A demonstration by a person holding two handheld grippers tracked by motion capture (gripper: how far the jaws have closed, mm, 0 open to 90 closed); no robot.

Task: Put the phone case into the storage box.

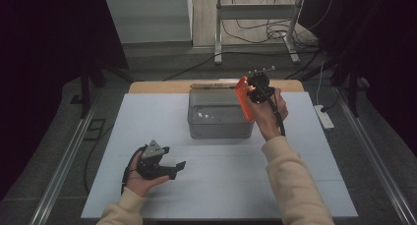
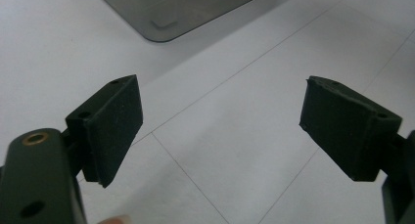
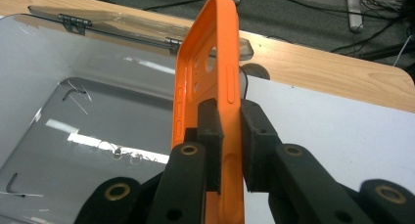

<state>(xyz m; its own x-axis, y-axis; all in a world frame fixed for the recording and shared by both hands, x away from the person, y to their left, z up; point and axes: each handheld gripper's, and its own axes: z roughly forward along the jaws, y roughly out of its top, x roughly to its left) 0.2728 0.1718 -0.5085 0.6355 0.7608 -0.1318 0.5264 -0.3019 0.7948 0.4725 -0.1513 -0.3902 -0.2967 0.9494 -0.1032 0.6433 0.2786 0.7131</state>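
An orange phone case (image 3: 208, 82) is clamped edge-on between the pads of the right gripper (image 3: 230, 141), whose jaws are closed on its lower part. In the high view the case (image 1: 244, 97) is held upright at the right rim of a clear grey box (image 1: 220, 118), above the box's right wall, with the right gripper (image 1: 257, 87) behind it and the hand wrapped round the grip. In the right gripper view the box (image 3: 73, 111) is seen open below and to the left of the case, its lid (image 3: 122, 26) folded back on hinges toward the wooden table edge (image 3: 318, 62).

The left gripper (image 1: 169, 168) is held low over the white mat (image 1: 221, 185), well apart from the box, on the near left. Its jaws are spread wide, with nothing between the pads (image 2: 112, 126). In the left gripper view a corner of the box (image 2: 171, 13) is seen beyond them, resting on the mat (image 2: 235, 136).
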